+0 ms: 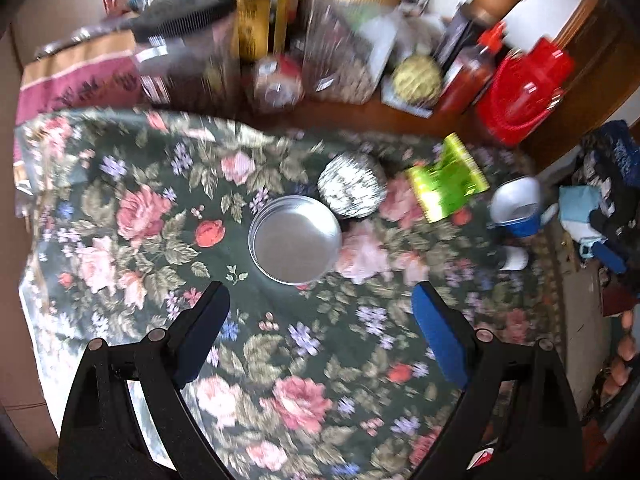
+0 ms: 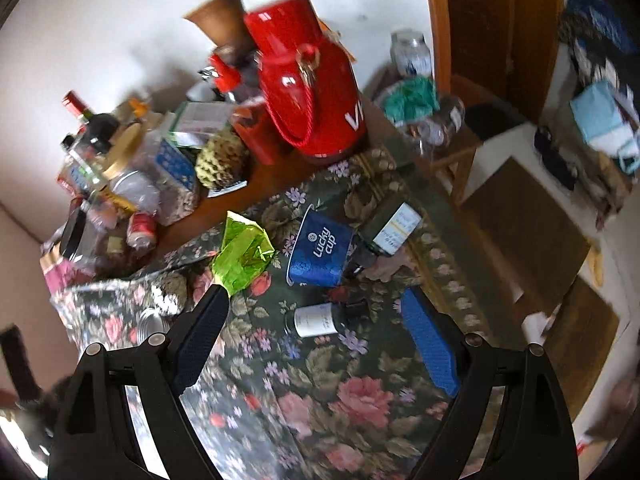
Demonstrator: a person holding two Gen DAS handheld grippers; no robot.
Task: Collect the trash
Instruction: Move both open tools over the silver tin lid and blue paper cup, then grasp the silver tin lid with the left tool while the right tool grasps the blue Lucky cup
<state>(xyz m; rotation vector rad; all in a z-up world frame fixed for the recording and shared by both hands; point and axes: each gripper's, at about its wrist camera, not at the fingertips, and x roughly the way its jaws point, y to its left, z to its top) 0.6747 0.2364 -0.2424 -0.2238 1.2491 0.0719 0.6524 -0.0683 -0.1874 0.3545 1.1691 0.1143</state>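
Observation:
On the floral tablecloth [image 1: 132,216] lie a silver round tin [image 1: 295,240], a black-and-white patterned lid [image 1: 352,189], a green foil wrapper [image 1: 447,178] and a blue "Lucky cup" paper cup [image 1: 516,208]. My left gripper [image 1: 320,304] is open and empty, just in front of the tin. In the right wrist view the green wrapper [image 2: 242,250], the blue cup [image 2: 322,252] on its side, a small bottle with a white label [image 2: 318,320] and a dark bottle [image 2: 390,228] lie ahead. My right gripper [image 2: 314,312] is open and empty, above the small bottle.
Along the back of the table stand bottles, jars, a red can [image 2: 140,228], a pinecone-like object [image 2: 222,160] and a red bag [image 2: 312,88]. The table edge drops off to the right onto a floor with boxes [image 2: 524,232] and a wooden door [image 2: 492,20].

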